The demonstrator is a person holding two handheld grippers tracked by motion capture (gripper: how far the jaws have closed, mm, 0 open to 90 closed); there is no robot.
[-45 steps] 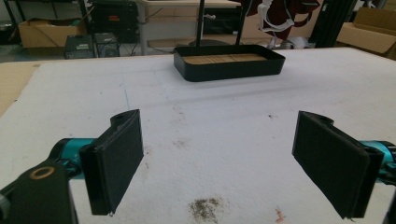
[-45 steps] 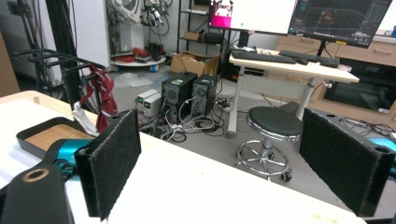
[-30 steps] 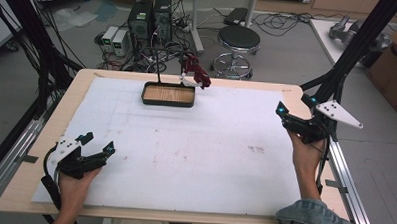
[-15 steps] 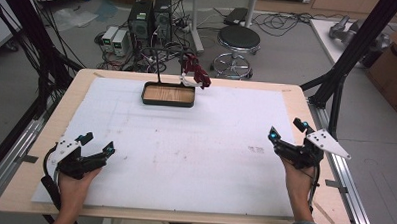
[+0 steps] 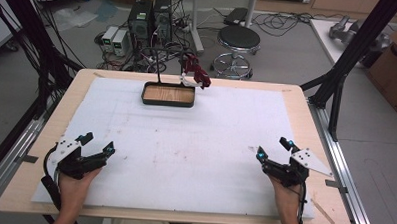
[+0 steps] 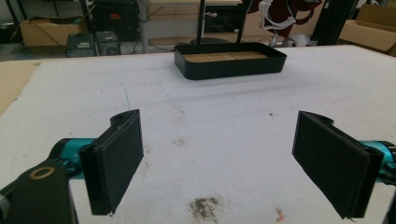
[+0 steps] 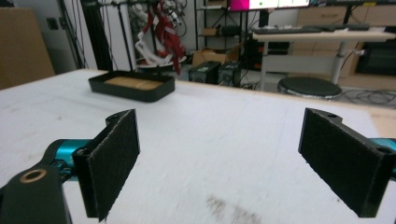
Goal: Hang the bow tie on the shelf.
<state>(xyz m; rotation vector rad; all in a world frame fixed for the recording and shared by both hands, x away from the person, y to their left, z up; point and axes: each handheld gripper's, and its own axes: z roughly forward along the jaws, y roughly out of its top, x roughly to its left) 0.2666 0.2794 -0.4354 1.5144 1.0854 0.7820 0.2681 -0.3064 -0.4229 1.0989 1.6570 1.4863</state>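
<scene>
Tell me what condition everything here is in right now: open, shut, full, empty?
Left tool: jaws wide open, holding nothing, low over the white mat.
Right tool: jaws wide open, holding nothing.
Black tray: upright at the far edge, nothing in it, wooden bottom showing.
White mat: flat, smudged with dark stains.

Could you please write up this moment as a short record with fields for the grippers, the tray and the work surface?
left gripper: open, holding nothing, low over the near left part of the white mat
right gripper: open, holding nothing, low over the near right part of the mat
black tray: at the far edge of the mat, wooden floor showing inside, nothing in it
red and white item: just behind the tray's right end, kind unclear
white mat: covers most of the wooden table, a few faint smudges
</scene>
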